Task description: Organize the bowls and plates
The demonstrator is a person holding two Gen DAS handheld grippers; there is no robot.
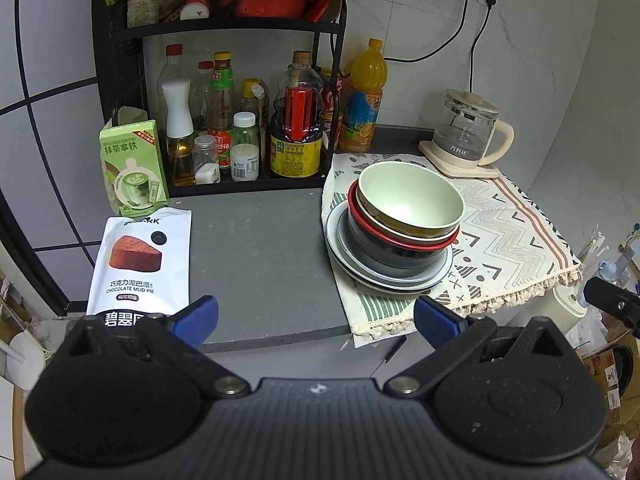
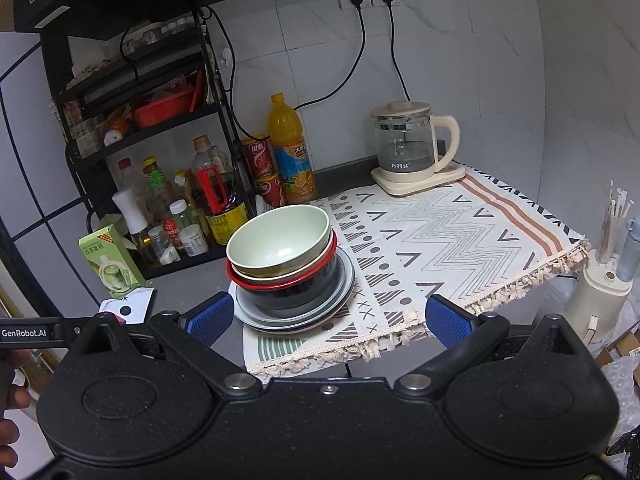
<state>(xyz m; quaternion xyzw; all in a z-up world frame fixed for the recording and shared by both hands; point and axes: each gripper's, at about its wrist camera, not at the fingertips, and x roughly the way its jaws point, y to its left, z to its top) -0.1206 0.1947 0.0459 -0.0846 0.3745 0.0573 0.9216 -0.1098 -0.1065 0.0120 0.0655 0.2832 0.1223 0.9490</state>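
A stack of dishes stands on the left part of a patterned cloth point(image 1: 516, 236) point(image 2: 460, 232). A pale green bowl point(image 1: 408, 196) point(image 2: 280, 240) is on top, inside a cream bowl with a red rim point(image 1: 400, 240) point(image 2: 280, 280), inside a dark bowl point(image 1: 384, 256) point(image 2: 296, 296), on grey and white plates point(image 1: 360, 272) point(image 2: 304, 316). My left gripper point(image 1: 316, 318) is open and empty, in front of the counter edge. My right gripper point(image 2: 328, 316) is open and empty, just in front of the stack.
A black rack point(image 1: 120, 80) with sauce bottles point(image 1: 296, 120) stands at the back left. A matcha box point(image 1: 132, 168) and a white snack bag point(image 1: 140, 256) lie on the grey counter point(image 1: 256, 260). A glass kettle point(image 1: 468, 132) point(image 2: 412, 148) and an orange juice bottle point(image 1: 364, 100) stand behind.
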